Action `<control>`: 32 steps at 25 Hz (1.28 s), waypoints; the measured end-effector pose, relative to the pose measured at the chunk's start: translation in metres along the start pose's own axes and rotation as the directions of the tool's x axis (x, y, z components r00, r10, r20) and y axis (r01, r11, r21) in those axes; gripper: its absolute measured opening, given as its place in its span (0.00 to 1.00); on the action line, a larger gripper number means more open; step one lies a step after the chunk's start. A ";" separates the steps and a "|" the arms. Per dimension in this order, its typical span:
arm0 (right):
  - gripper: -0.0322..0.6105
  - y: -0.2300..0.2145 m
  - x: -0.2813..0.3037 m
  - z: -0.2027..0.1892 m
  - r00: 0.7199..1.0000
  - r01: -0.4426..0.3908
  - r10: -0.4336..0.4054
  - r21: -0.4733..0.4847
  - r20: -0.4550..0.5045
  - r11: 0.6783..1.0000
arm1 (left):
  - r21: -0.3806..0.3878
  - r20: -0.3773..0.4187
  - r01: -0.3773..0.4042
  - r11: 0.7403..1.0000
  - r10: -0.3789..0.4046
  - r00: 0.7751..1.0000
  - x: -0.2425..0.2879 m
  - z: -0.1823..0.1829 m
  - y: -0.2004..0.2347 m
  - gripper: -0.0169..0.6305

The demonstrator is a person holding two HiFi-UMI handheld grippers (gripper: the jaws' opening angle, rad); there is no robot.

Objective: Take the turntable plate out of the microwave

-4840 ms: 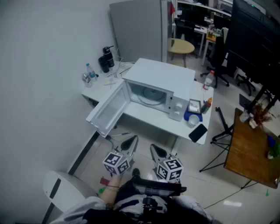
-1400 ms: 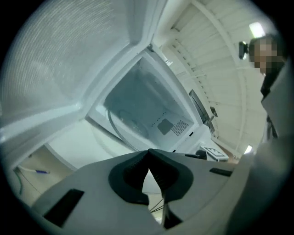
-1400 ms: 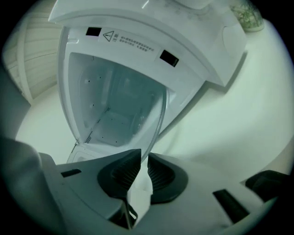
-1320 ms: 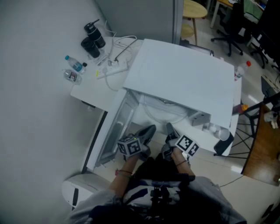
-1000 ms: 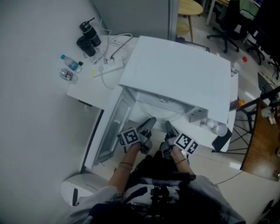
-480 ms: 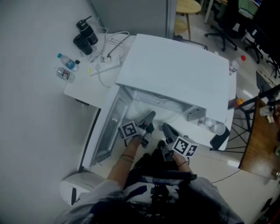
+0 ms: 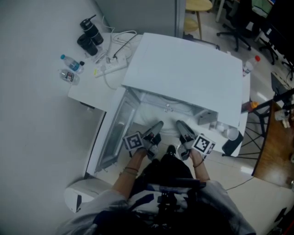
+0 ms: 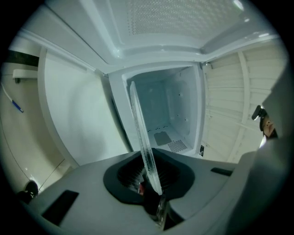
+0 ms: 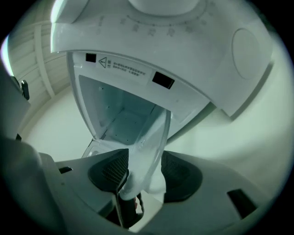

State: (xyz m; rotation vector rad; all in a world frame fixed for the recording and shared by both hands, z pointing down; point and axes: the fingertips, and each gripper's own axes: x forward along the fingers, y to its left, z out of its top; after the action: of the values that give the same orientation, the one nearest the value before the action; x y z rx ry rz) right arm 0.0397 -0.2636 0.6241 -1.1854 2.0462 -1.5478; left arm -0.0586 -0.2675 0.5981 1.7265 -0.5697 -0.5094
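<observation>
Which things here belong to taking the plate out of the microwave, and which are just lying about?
Job: microwave, its open door, glass plate.
Lying about: water bottles, black flasks, power strip, stool.

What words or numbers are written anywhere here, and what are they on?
No text here can be read.
Triangle warning sticker on the white microwave's front frame: print too blurred.
Marks round its dial: too small.
Label on the clear plastic bottle: too small.
Black-and-white squares on the marker cubes: patterns, no letters.
</observation>
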 end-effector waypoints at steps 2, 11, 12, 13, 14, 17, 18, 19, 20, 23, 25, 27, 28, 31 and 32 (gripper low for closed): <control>0.40 0.004 0.011 0.006 0.999 -0.043 0.042 0.026 0.011 0.999 | -0.011 -0.008 0.005 1.000 -0.005 1.000 -0.005 -0.004 -0.003 0.08; 0.20 0.015 0.012 -0.005 0.999 -0.030 0.031 -0.059 0.012 0.998 | 0.061 -0.042 -0.058 0.996 0.061 0.997 -0.029 -0.011 -0.010 0.12; 0.19 0.018 0.010 -0.006 0.999 -0.042 0.043 -0.051 0.020 0.998 | 0.046 -0.034 -0.052 0.998 0.054 0.998 -0.031 -0.012 -0.013 0.12; 0.19 0.021 0.008 -0.008 0.998 -0.051 0.052 -0.049 0.023 0.997 | 0.041 -0.031 -0.058 0.997 0.059 0.998 -0.034 -0.014 -0.014 0.13; 0.19 0.024 0.007 -0.009 0.998 -0.055 0.057 -0.057 0.022 0.997 | 0.050 -0.034 -0.076 0.996 0.077 0.996 -0.038 -0.017 -0.012 0.13; 0.19 0.030 0.001 -0.014 0.999 -0.046 0.048 -0.103 0.018 0.994 | 0.098 -0.046 -0.119 0.988 0.124 0.991 -0.049 -0.022 -0.008 0.13; 0.19 0.032 -0.001 -0.016 0.999 -0.044 0.046 -0.111 0.022 0.993 | 0.115 -0.045 -0.122 0.986 0.128 0.991 -0.051 -0.022 -0.009 0.13; 0.19 0.035 -0.003 -0.017 0.998 -0.047 0.051 -0.114 0.029 0.992 | 0.133 -0.043 -0.119 0.984 0.126 0.991 -0.053 -0.022 -0.012 0.13; 0.19 0.037 -0.006 -0.018 0.998 -0.053 0.058 -0.116 0.037 0.992 | 0.150 -0.042 -0.108 0.983 0.116 0.992 -0.055 -0.022 -0.016 0.13; 0.19 0.050 -0.016 -0.018 0.995 -0.071 0.079 -0.126 0.062 0.989 | 0.176 -0.043 -0.051 0.983 0.060 0.997 -0.056 -0.024 -0.034 0.13; 0.19 0.062 -0.022 -0.018 0.992 -0.087 0.098 -0.146 0.074 0.985 | 0.184 -0.042 -0.013 0.983 0.021 0.999 -0.059 -0.025 -0.047 0.13; 0.18 0.072 -0.029 -0.021 0.990 -0.101 0.116 -0.158 0.085 0.982 | 0.199 -0.044 0.011 0.980 -0.002 0.999 -0.065 -0.029 -0.057 0.13; 0.18 0.076 -0.033 -0.024 0.988 -0.108 0.123 -0.160 0.090 0.981 | 0.205 -0.042 0.015 0.979 -0.006 0.999 -0.069 -0.031 -0.061 0.13; 0.18 0.087 -0.044 -0.033 0.983 -0.133 0.151 -0.157 0.108 0.978 | 0.215 -0.030 0.026 0.976 -0.020 0.999 -0.082 -0.037 -0.071 0.13; 0.18 0.092 -0.048 -0.037 0.980 -0.141 0.160 -0.157 0.115 0.977 | 0.219 -0.027 0.038 0.975 -0.033 0.999 -0.087 -0.039 -0.076 0.13</control>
State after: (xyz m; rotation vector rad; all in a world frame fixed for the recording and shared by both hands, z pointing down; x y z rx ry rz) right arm 0.0054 -0.1963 0.5441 -1.1189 2.1424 -1.2369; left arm -0.0951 -0.1699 0.5355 1.9531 -0.5973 -0.4648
